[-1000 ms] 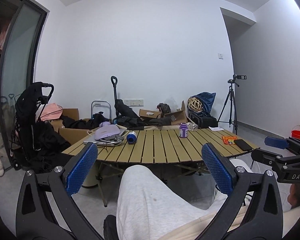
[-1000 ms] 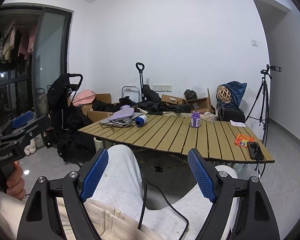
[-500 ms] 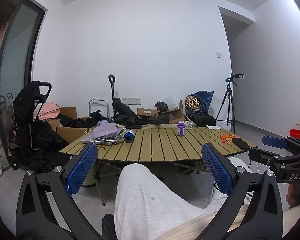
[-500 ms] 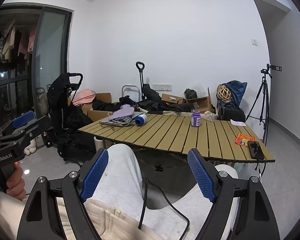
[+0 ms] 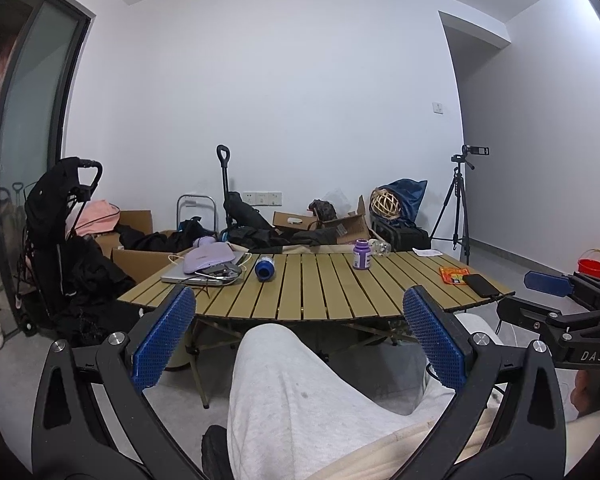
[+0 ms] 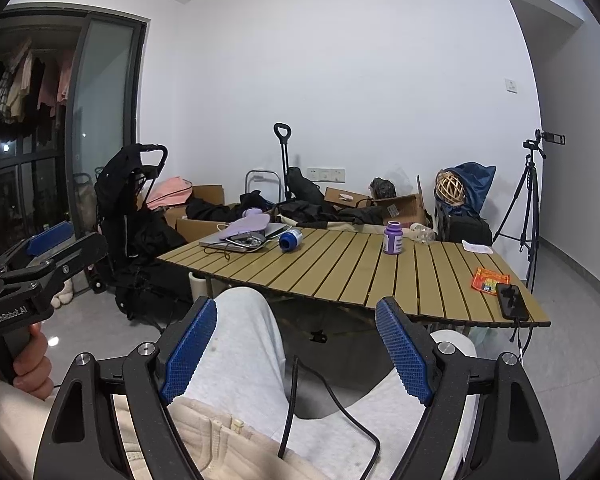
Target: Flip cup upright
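Note:
A blue cup [image 5: 265,268] lies on its side on the slatted wooden table [image 5: 320,296], left of centre; it also shows in the right wrist view [image 6: 290,239]. My left gripper [image 5: 298,338] is open and empty, held low over the person's lap, well short of the table. My right gripper [image 6: 296,350] is open and empty, also over the lap. Each gripper shows at the edge of the other's view.
On the table: a purple jar [image 5: 362,254] standing upright, a laptop with a lilac pouch [image 5: 208,258] and cables at the left, an orange packet [image 5: 454,274] and a black phone [image 5: 480,285] at the right. A stroller, boxes and a tripod [image 5: 458,204] stand around the table.
The left wrist view has shifted slightly, so the table sits a little lower and nearer. Both grippers stay open. The cup has not moved.

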{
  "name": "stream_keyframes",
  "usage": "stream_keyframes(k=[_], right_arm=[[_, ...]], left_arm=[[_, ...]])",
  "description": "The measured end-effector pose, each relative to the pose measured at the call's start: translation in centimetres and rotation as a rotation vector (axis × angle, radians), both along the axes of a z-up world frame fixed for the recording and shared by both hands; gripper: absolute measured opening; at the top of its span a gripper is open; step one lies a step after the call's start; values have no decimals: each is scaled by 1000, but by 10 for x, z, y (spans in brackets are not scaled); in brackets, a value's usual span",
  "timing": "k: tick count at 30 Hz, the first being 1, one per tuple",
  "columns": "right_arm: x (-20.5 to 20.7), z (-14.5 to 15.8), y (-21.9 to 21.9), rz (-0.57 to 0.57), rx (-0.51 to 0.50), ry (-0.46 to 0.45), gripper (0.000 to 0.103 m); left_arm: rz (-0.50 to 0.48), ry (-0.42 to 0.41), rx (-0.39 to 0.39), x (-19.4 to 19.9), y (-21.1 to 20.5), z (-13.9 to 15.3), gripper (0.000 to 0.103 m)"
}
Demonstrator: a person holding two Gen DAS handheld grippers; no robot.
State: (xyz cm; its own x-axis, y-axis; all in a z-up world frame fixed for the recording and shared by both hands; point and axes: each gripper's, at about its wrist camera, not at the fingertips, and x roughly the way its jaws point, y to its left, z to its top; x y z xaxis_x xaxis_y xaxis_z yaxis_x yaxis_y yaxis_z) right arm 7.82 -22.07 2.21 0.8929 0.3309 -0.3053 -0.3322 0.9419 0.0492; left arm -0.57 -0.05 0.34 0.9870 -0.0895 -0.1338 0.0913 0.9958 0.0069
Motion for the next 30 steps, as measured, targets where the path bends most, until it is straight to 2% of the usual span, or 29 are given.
stream_keyframes(k=[30], right_arm=[[1, 1, -2, 7, -8, -4, 86]], left_arm=[[1, -6, 1, 0, 1, 1, 103]])
